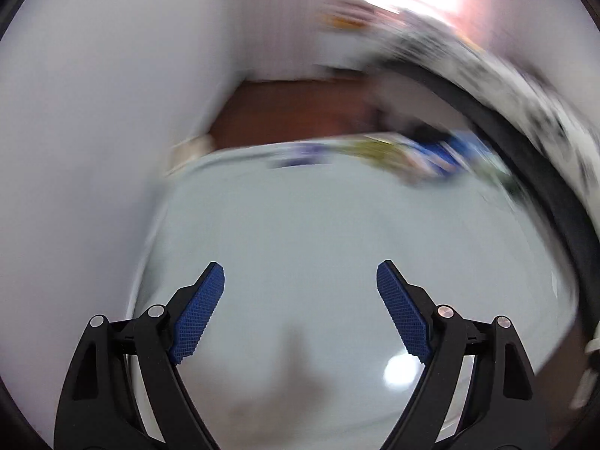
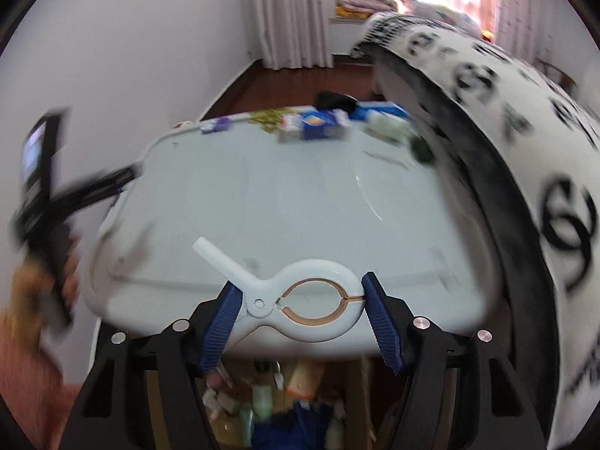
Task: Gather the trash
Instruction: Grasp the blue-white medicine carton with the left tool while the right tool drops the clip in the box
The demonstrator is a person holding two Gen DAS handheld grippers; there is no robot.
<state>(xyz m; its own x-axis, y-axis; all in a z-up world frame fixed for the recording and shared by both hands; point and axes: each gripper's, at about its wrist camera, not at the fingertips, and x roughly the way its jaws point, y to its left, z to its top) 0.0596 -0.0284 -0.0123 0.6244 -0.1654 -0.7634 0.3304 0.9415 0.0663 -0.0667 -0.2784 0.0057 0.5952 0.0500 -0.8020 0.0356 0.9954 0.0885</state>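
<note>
My right gripper (image 2: 302,302) is shut on a large white plastic clip (image 2: 311,311) with a tan inner ring, held sideways between the blue pads above the table's near edge and over a box of trash (image 2: 277,408) below. My left gripper (image 1: 300,300) is open and empty, low over the pale table (image 1: 300,232); that view is motion-blurred. Several wrappers and small boxes (image 2: 318,123) lie along the table's far edge, also blurred in the left wrist view (image 1: 420,157). The left gripper's body shows blurred at the left of the right wrist view (image 2: 41,187).
A bed with a black and white patterned cover (image 2: 525,120) runs along the table's right side. A white wall (image 2: 112,56) stands on the left. Brown wooden floor (image 2: 285,86) and curtains (image 2: 292,15) lie beyond the table.
</note>
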